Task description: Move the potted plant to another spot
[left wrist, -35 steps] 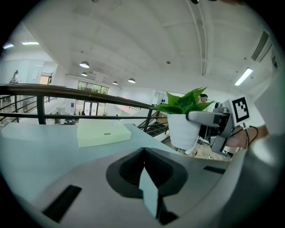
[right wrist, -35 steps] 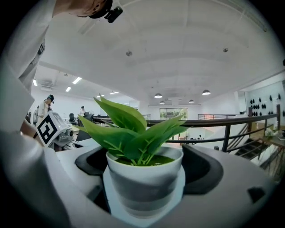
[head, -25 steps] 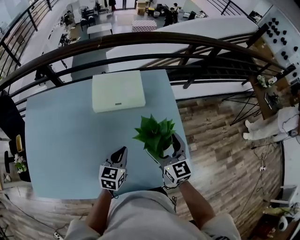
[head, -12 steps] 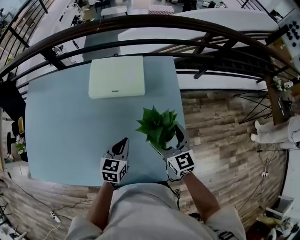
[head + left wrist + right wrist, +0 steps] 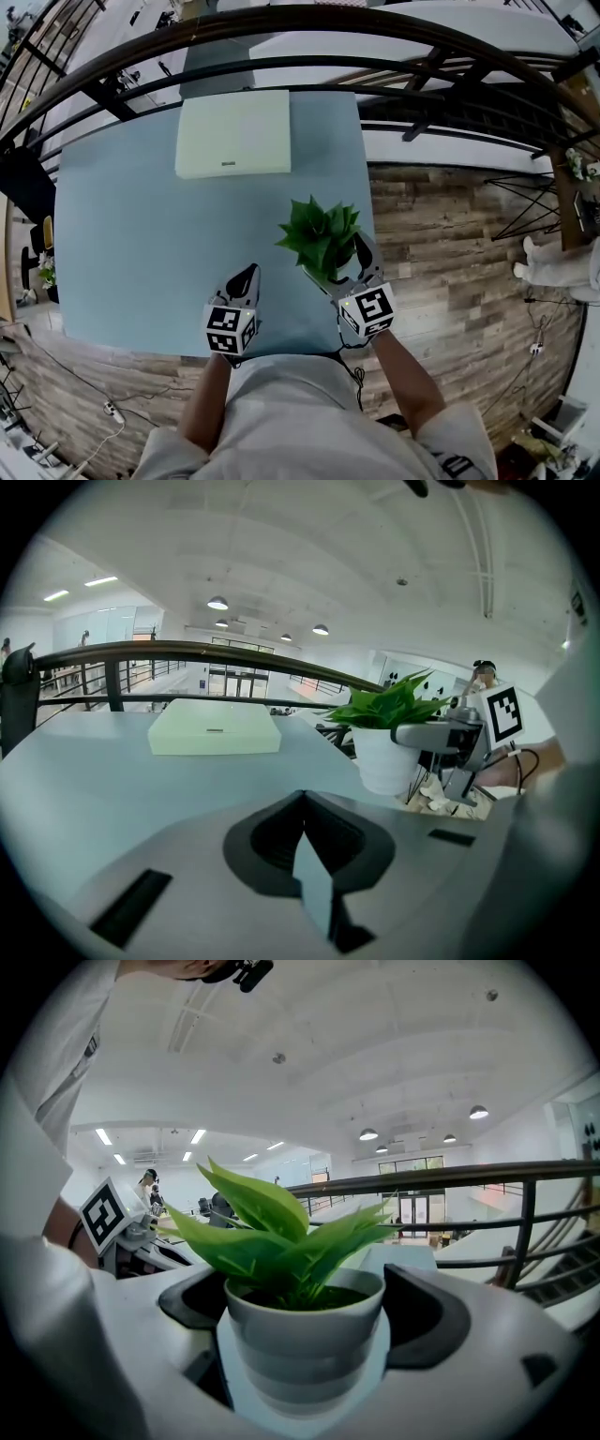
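Observation:
The potted plant (image 5: 323,236), green leaves in a small white pot (image 5: 305,1340), is near the front right edge of the light blue table (image 5: 141,244). My right gripper (image 5: 336,267) is shut on the pot, one jaw on each side (image 5: 305,1321). In the left gripper view the pot (image 5: 385,757) shows with a right finger (image 5: 427,735) clamped at its rim. I cannot tell whether the pot's base touches the table. My left gripper (image 5: 247,275) is shut and holds nothing (image 5: 305,803). It is low over the table, left of the plant.
A flat white box (image 5: 234,133) lies at the far side of the table. A dark curved railing (image 5: 309,23) runs beyond the far edge. The table's right edge (image 5: 367,187) drops to a wooden floor (image 5: 441,244) just beside the plant.
The head view has shifted, so the table sits higher in frame. Relative to the white box, the pot in my right gripper has drifted slightly nearer to me. The left gripper stays shut.

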A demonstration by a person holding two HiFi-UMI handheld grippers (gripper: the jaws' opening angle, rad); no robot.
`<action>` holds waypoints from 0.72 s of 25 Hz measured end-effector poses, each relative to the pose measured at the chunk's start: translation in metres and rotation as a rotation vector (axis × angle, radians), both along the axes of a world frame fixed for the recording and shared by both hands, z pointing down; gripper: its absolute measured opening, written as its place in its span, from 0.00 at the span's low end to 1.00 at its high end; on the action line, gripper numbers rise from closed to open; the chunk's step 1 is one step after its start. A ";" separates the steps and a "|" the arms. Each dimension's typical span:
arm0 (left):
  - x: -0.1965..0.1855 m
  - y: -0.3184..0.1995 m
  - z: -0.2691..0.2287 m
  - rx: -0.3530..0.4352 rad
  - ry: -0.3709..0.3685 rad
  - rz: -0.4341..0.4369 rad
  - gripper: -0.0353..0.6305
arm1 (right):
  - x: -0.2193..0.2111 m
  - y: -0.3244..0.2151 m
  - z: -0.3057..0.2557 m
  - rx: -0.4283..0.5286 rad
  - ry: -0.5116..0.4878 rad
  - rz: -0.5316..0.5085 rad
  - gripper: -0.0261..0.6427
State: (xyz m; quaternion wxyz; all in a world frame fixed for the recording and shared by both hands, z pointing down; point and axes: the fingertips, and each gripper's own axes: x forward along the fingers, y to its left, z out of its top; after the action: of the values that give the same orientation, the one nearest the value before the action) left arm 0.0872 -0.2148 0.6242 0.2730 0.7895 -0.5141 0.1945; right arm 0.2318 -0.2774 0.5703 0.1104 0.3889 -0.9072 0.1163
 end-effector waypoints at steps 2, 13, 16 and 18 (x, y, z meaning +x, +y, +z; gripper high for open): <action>0.002 0.001 0.004 -0.011 -0.003 0.003 0.07 | 0.001 -0.003 0.004 -0.003 0.002 -0.001 0.80; 0.008 -0.012 0.026 -0.029 -0.010 -0.009 0.07 | 0.015 -0.034 0.035 -0.027 -0.009 0.041 0.80; 0.005 -0.017 0.031 -0.031 -0.009 -0.020 0.07 | 0.012 -0.044 0.042 -0.030 -0.011 0.046 0.80; 0.005 -0.020 0.034 -0.031 -0.008 -0.027 0.07 | 0.011 -0.050 0.049 -0.032 -0.005 0.046 0.80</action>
State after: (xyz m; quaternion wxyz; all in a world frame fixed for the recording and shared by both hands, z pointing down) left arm 0.0920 -0.2352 0.6584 0.2859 0.7774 -0.5226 0.2020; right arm 0.2427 -0.3275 0.6189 0.1115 0.4074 -0.8964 0.1344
